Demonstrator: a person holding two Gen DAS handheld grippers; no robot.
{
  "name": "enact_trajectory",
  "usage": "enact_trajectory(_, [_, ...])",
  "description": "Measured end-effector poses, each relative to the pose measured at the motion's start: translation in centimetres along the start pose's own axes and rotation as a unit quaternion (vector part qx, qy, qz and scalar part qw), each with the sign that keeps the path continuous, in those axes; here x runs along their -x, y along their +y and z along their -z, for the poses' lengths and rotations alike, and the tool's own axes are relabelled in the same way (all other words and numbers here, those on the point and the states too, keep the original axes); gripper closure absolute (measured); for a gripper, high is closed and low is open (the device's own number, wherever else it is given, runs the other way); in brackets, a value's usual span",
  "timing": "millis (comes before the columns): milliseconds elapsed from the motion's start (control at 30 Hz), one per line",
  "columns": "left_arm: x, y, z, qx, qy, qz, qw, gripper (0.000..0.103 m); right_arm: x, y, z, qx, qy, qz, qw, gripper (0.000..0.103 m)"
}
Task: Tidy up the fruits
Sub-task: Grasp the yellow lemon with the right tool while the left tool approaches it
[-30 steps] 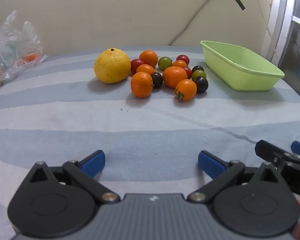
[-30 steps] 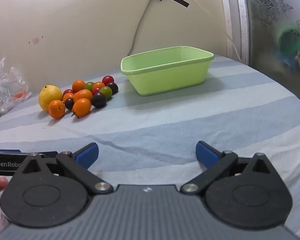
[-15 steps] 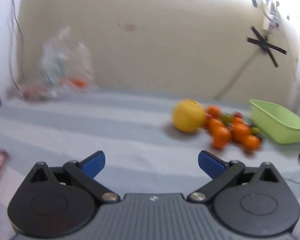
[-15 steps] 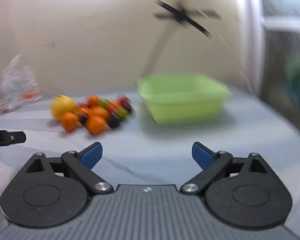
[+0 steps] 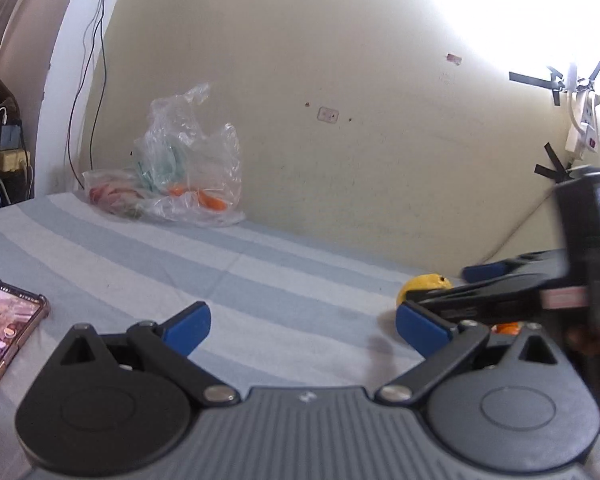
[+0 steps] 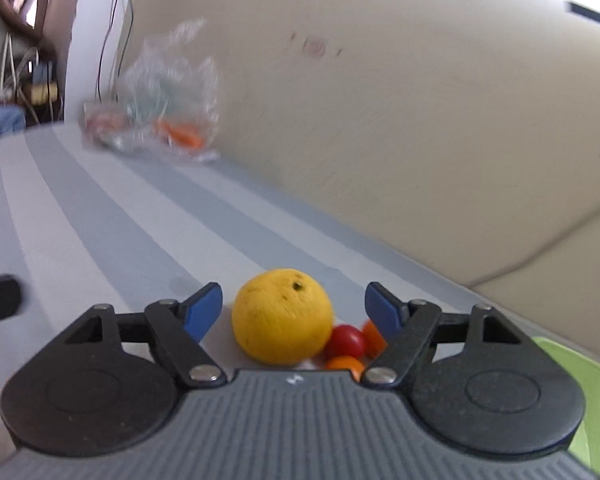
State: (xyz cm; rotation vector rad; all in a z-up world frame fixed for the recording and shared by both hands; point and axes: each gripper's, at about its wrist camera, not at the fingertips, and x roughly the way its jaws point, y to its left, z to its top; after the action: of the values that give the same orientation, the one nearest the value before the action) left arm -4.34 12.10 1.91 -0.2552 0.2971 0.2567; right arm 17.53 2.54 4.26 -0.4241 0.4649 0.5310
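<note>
Now the right gripper (image 6: 294, 308) is hanging spread wide around the big yellow fruit (image 6: 282, 316) on the striped cloth (image 6: 140, 240), not yet clamping; next it needs to close gently. Left gripper (image 5: 302, 322) is idling, unclenched and empty.

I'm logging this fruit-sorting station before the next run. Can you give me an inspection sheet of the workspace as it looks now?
Surface: blue-and-white striped cloth, flat, no spills seen.
Job's things: large yellow citrus fruit between the right gripper's fingers, untouched; small red tomato and small orange fruits beside it; light green plastic tub at right edge.
Clutter: crumpled clear plastic bag by the wall; smartphone, screen lit.
Grippers: left gripper open, empty; right gripper open.
Cables: thin wires on the wall; power strip.
Surroundings: cream wall, black tape.
</note>
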Motion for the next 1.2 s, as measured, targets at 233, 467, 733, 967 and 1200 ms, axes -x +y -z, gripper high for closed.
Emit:
enact_trajectory(233, [-0.8, 2.0, -0.3, 0.013, 0.009, 0.013, 0.9998, 0.001, -0.9, 0.4, 2.2, 0.025, 0.049, 0.001, 0.998, 0.035])
enact_trajectory(467, [-1.7, 3.9, -0.3, 0.036, 0.029, 0.028, 0.9985, 0.001, 5.9, 2.6, 3.1, 0.022, 0.011, -0.027, 0.999, 0.036])
enact_trajectory(733, [-1.7, 2.9, -0.1, 0.005, 0.032, 0.032, 0.9989, 0.0, 14.5, 3.5, 8.7, 0.016, 0.017, -0.049, 0.999, 0.036])
enact_trajectory(967, [-1.7, 1.5, 0.2, -0.039, 0.04, 0.038, 0.9977, 0.0, 15.9, 3.0, 12.4, 0.005, 0.018, 0.004, 1.0, 0.034])
enact_trajectory(1200, [-0.5, 1.0, 0.0, -0.021, 0.107, 0.148, 0.983, 0.015, 17.9, 2.9, 13.5, -0.021, -0.01, -0.005, 1.0, 0.024])
